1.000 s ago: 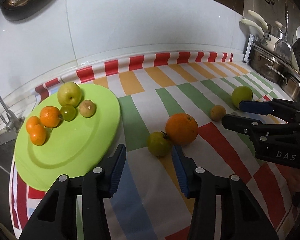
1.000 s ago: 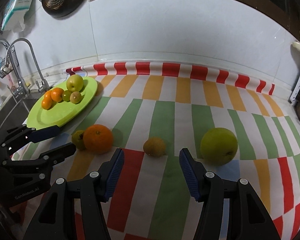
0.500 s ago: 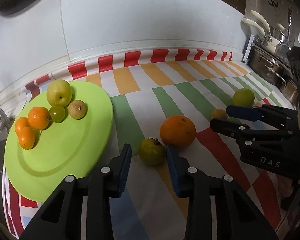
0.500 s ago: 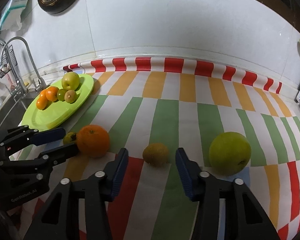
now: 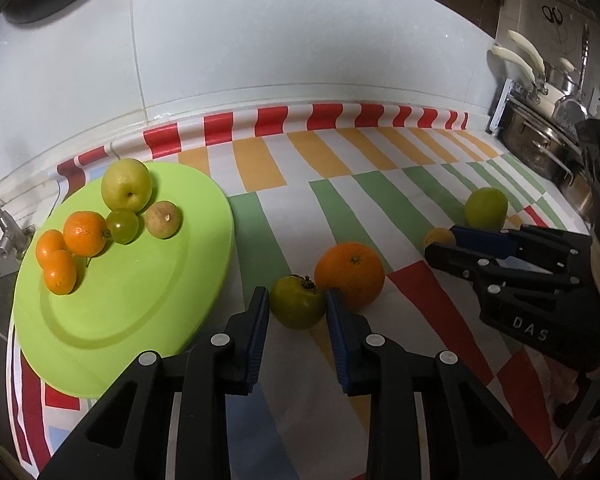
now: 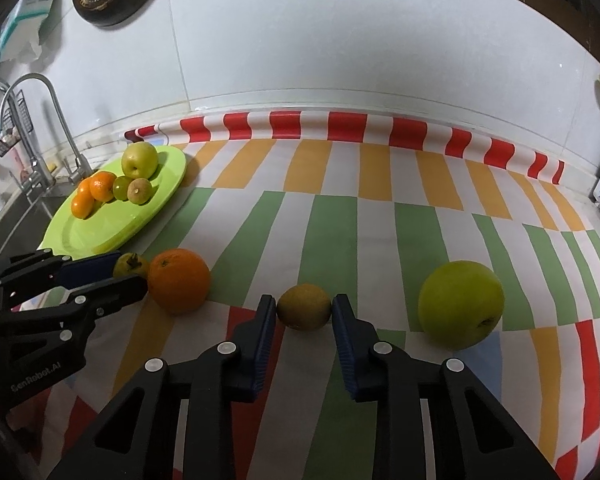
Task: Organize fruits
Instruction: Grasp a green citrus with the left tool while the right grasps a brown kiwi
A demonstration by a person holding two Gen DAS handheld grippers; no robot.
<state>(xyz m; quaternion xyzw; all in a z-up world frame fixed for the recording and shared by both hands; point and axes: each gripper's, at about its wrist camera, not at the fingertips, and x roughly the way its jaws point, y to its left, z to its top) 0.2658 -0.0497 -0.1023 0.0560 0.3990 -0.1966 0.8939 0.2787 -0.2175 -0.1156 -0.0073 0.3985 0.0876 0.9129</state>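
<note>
My left gripper (image 5: 298, 300) has its blue pads on either side of a small green tomato-like fruit (image 5: 297, 307) on the striped cloth, touching or nearly so. A big orange (image 5: 349, 274) sits just right of it. My right gripper (image 6: 304, 306) has its pads against both sides of a small brown-yellow fruit (image 6: 304, 306). A large green apple (image 6: 461, 305) lies to its right. The lime-green plate (image 5: 140, 304) at left holds several fruits: a green pear (image 5: 126, 184), three small oranges (image 5: 85, 233), a green grape-like fruit and a brown one.
A sink and tap (image 6: 40, 128) lie left of the plate. Steel pots (image 5: 540, 140) stand at the right end of the counter. The white tiled wall runs along the back of the striped cloth (image 6: 380, 208).
Both grippers moved forward and narrowed. The left one now brackets the green fruit; the right one now brackets the brown-yellow fruit.
</note>
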